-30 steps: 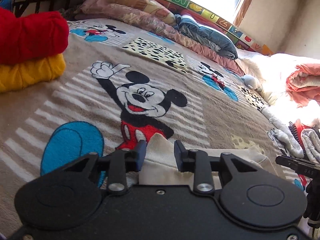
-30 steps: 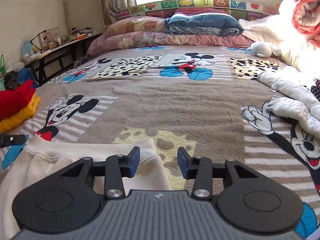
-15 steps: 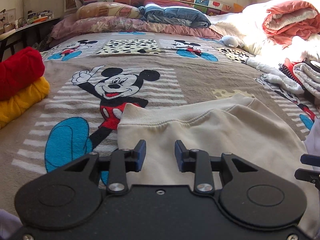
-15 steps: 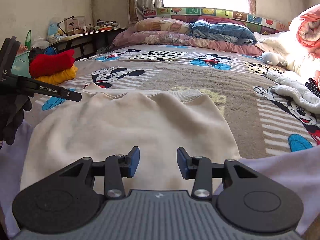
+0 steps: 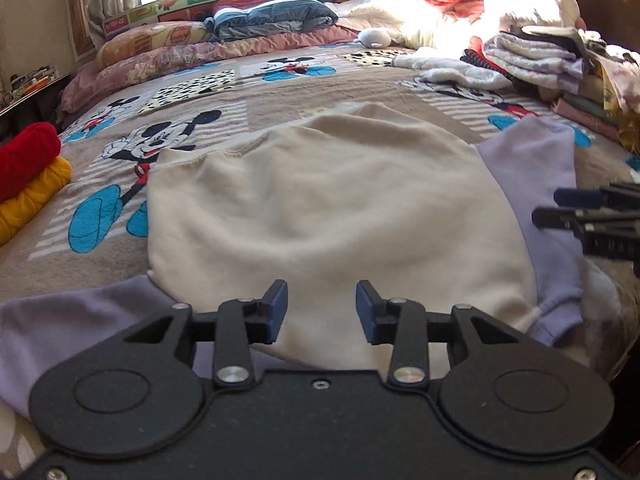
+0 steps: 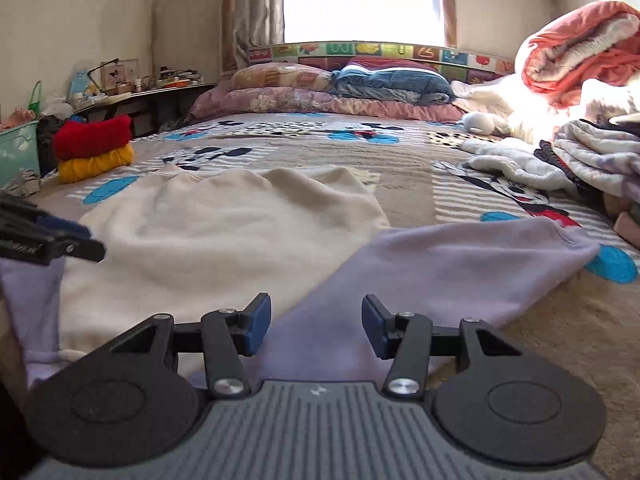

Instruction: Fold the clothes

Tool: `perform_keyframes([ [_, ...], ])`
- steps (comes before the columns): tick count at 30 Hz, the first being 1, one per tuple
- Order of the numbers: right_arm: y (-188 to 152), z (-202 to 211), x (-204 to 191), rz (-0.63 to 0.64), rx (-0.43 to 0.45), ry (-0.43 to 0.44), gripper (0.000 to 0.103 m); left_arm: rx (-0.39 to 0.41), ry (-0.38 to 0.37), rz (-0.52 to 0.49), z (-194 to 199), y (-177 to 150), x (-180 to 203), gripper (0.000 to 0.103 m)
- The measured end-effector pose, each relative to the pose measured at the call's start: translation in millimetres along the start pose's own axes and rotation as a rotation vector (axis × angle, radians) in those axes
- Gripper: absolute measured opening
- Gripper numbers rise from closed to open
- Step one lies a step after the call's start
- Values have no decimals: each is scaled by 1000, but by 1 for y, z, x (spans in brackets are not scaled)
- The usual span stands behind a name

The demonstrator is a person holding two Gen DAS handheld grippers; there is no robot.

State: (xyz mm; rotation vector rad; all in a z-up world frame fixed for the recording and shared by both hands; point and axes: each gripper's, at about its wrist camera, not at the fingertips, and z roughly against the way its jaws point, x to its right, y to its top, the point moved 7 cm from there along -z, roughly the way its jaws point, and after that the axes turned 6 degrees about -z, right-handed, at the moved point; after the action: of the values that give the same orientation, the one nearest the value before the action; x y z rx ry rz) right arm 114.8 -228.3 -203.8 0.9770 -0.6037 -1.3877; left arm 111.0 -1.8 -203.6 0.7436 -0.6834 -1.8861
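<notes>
Because the cream sweatshirt (image 5: 320,208) lies spread flat on the Mickey Mouse blanket (image 5: 280,92) with both lavender sleeves splayed outward, the fold appears hardly begun. In the left wrist view the body of the garment fills the centre, its hem pointing toward 12 o'clock; one lavender sleeve (image 5: 536,184) runs off toward 3 o'clock and the other (image 5: 80,320) trails toward 8 o'clock. The left gripper (image 5: 320,306) hovers above the near edge of the cream fabric with its jaws parted wide and nothing between them. The right gripper (image 6: 316,322) hangs over the right-hand sleeve, jaws likewise spread and empty, the lavender cloth visible between the pads but not pinched.

The likely next step is to take a sleeve and carry it across the body. The risk lies in the grip: the fleece looks thick and soft, so a shallow pinch could catch only the top layer and drag the sweatshirt askew, or let the sleeve slip free mid-swing. The hem already shows ripples at 12 o'clock, and tugging one side alone could bunch them further. The fuzzy blanket may also cling to the garment or get pinched with it. At 9 o'clock sits a stack of a red folded garment (image 5: 24,156) upon a yellow folded garment (image 5: 28,196), well apart; the unfolded laundry pile (image 6: 592,160) at 2 o'clock lies closer to the right sleeve's tip.
</notes>
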Motion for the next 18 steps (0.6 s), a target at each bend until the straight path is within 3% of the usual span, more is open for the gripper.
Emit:
perform_keyframes([
  [4, 9, 3, 75, -290, 37, -82, 53, 23, 47, -79, 12, -8, 16, 40],
  [9, 35, -10, 76, -408, 102, 116, 61, 26, 60, -10, 16, -17, 12, 42],
  [13, 40, -55, 112, -693, 58, 182, 68, 30, 84, 3, 22, -22, 11, 42],
  [18, 48, -48, 196, -901, 156, 20, 62, 25, 110, 21, 25, -28, 7, 43],
])
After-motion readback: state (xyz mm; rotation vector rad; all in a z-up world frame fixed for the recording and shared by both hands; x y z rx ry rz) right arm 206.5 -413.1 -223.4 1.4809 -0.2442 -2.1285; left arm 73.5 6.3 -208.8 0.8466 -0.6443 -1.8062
